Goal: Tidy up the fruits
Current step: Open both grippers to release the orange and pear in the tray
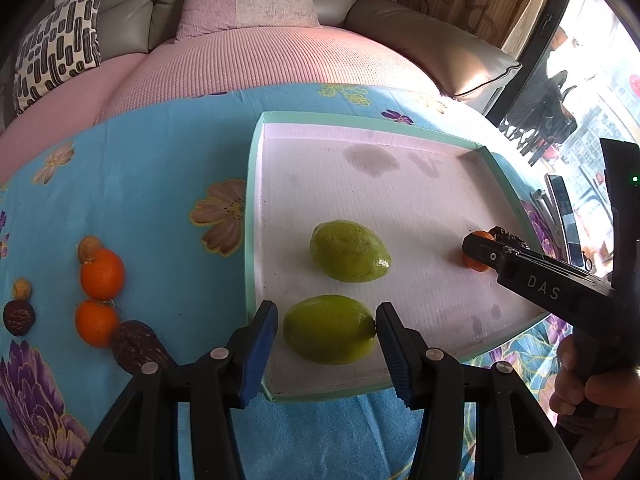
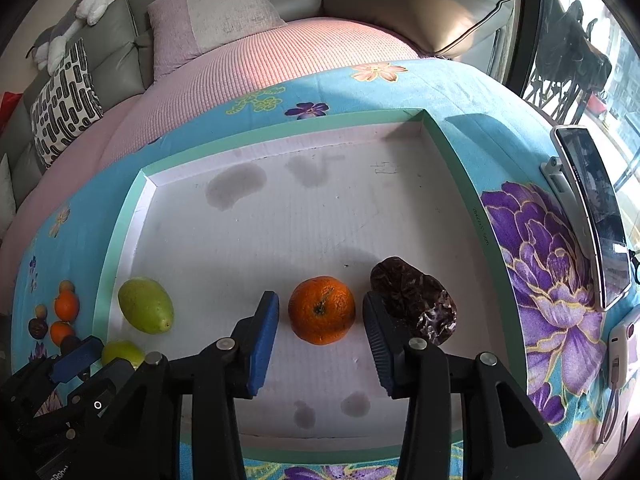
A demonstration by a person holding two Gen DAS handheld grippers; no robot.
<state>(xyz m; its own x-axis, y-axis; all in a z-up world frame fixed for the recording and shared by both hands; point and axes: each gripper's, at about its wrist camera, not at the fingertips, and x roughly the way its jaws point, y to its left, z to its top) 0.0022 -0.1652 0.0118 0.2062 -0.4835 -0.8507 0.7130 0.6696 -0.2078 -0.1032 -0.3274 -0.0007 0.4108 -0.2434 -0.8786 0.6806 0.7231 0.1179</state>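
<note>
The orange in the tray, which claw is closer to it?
Right. The right claw straddles the orange, open; the left claw is across the tray, around a green fruit.

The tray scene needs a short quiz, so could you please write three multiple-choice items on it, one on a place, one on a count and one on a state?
1. Where does the dark wrinkled fruit in the tray lie?
A. Right of the orange, by the right gripper's right finger
B. Left of the green fruits
C. Outside the tray, on the cloth

2. How many green fruits lie in the tray?
A. One
B. Two
C. Four

3. How does the left gripper stand?
A. Shut on an orange
B. Shut and empty
C. Open around a green fruit

Answers:
1 A: the dark wrinkled fruit sits right of the orange, beside the right gripper.
2 B: the near green fruit and far green fruit show.
3 C: its blue pads flank the near one, a gap on the left.
</note>
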